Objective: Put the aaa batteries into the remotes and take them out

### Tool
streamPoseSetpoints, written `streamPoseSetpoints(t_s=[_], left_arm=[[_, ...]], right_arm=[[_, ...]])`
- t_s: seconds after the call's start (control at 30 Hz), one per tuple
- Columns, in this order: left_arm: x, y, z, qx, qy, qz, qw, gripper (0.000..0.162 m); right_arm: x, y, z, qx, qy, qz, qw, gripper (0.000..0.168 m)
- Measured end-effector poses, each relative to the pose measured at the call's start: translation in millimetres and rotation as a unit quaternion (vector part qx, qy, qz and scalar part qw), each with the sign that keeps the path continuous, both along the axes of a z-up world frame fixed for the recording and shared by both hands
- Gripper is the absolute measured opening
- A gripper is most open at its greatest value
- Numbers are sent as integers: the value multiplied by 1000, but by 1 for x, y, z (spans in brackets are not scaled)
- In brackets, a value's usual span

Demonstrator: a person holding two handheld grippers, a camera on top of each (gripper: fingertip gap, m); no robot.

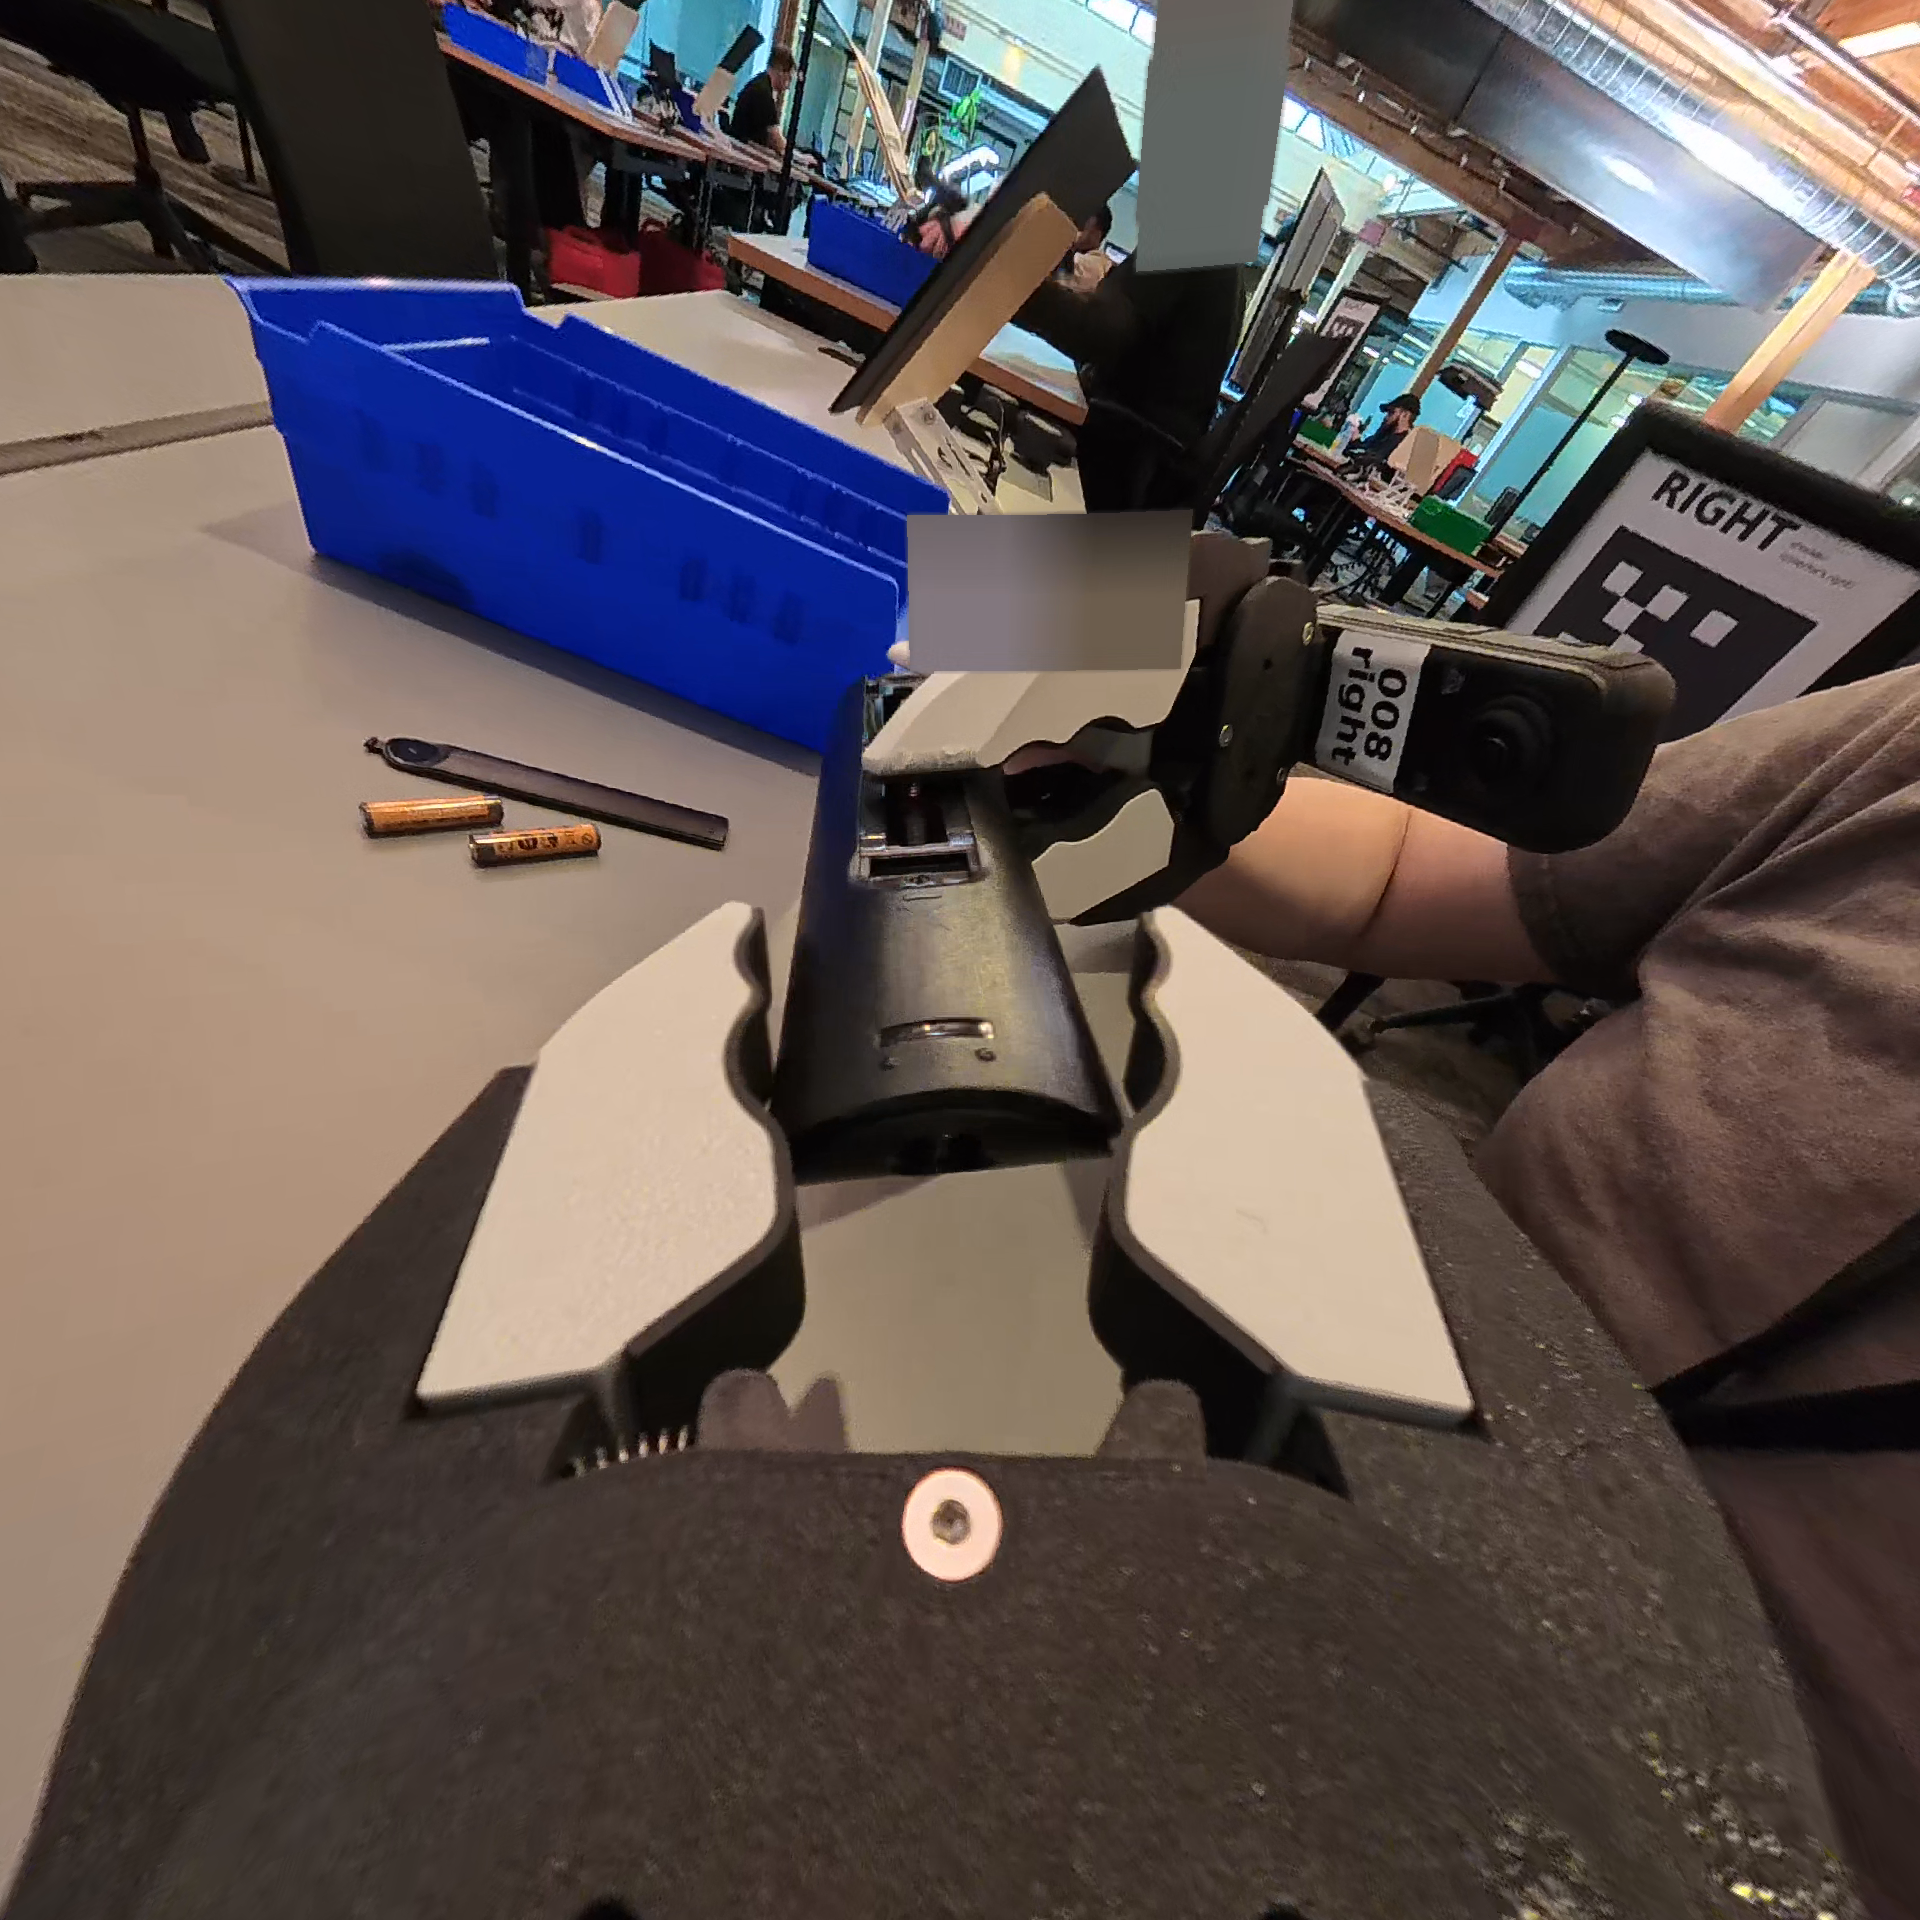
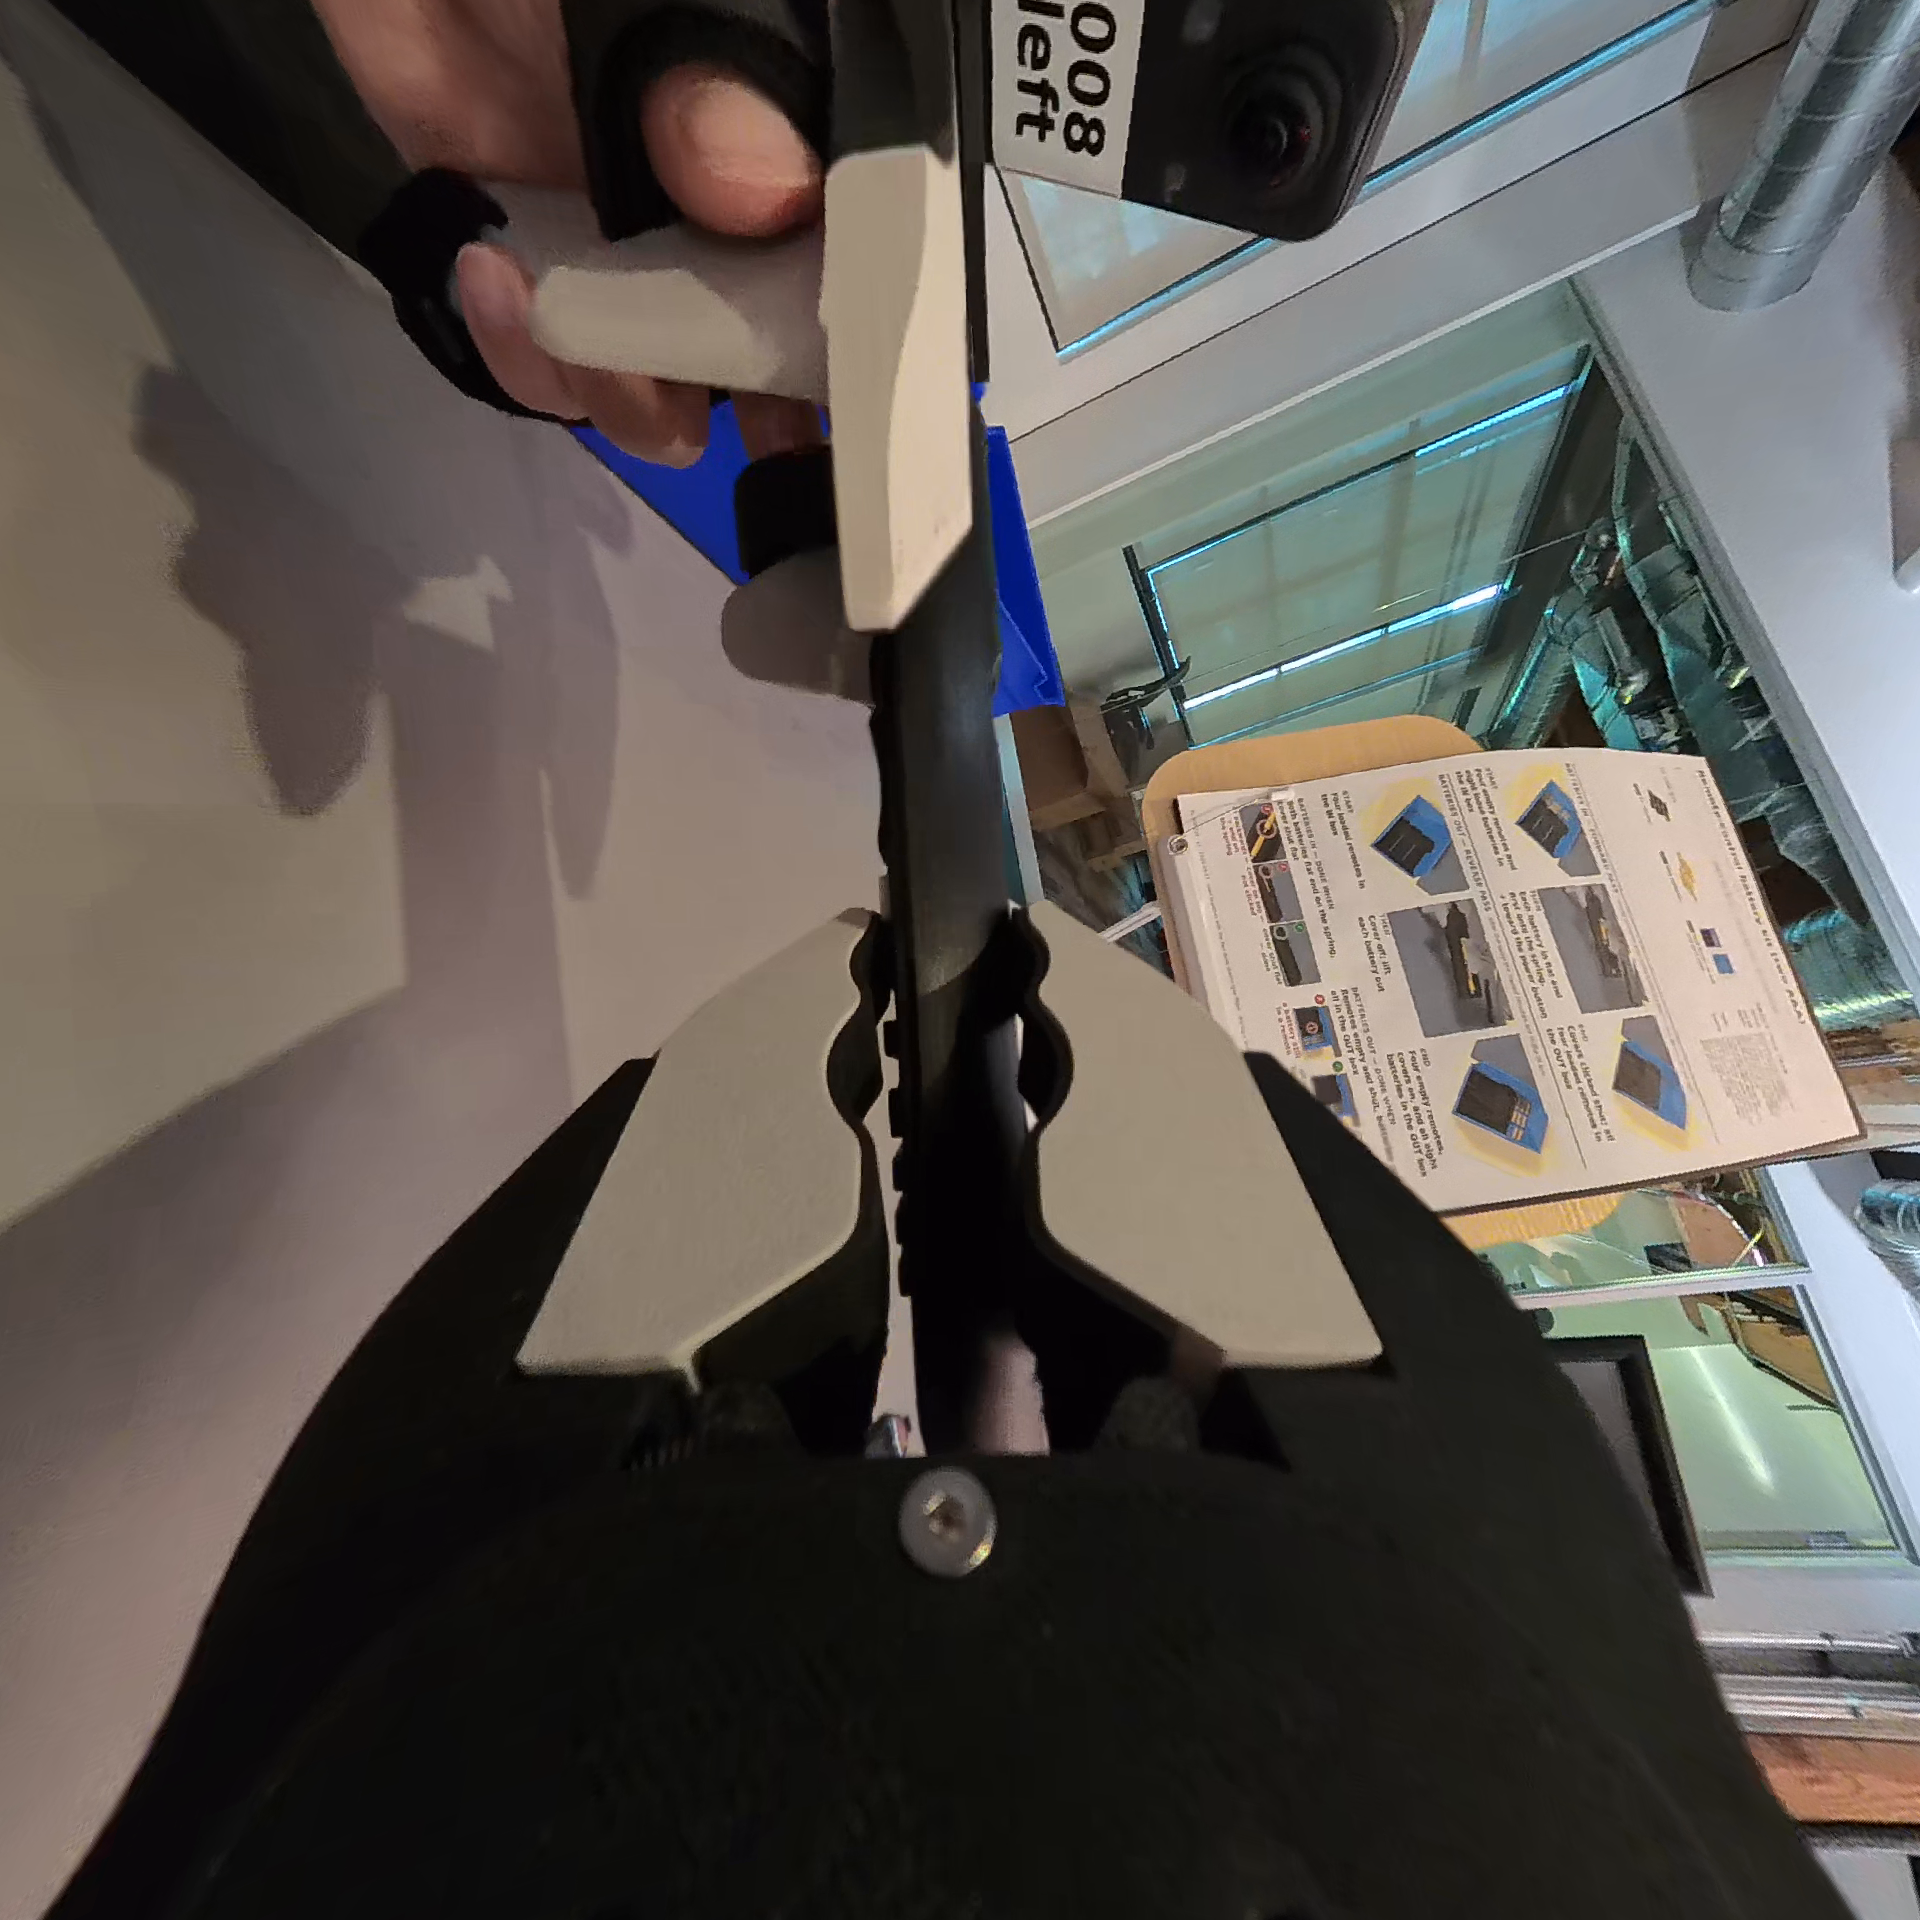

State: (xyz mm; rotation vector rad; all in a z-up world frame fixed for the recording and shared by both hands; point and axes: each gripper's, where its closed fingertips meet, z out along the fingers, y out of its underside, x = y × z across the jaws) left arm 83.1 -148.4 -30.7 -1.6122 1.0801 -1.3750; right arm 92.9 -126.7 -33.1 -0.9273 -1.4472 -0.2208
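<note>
Two grippers share one black remote (image 1: 925,997), held up above the grey bench (image 1: 156,935). The left gripper (image 1: 951,1023) has its fingers closed on the near end, back side up, with the battery bay (image 1: 914,821) uncovered. The right gripper (image 2: 940,997) clamps the far end by its edges (seen edge-on from its own camera). On the bench to the left lie two orange batteries (image 1: 431,816), just beside a slim black cover (image 1: 561,790). Behind them stands a blue bin (image 1: 582,520).
</note>
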Motion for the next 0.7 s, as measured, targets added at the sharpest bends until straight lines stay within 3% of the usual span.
streamPoseSetpoints(t_s=[0.1, 0.2, 0.5, 0.7], left_arm=[[-3, 4, 12, -2, -22, 1, 1000, 61], [-5, 12, 21, 13, -20, 13, 1000, 75], [-8, 27, 48, 47, -29, 2, 998, 77], [-8, 37, 57, 27, -50, -9, 998, 79]], right_arm=[[-3, -1, 10, 19, 5, 6, 1000, 23], [-5, 3, 23, 36, 17, 3, 999, 23], [-8, 15, 53, 69, 48, -1, 996, 23], [-10, 26, 60, 74, 55, -2, 996, 23]])
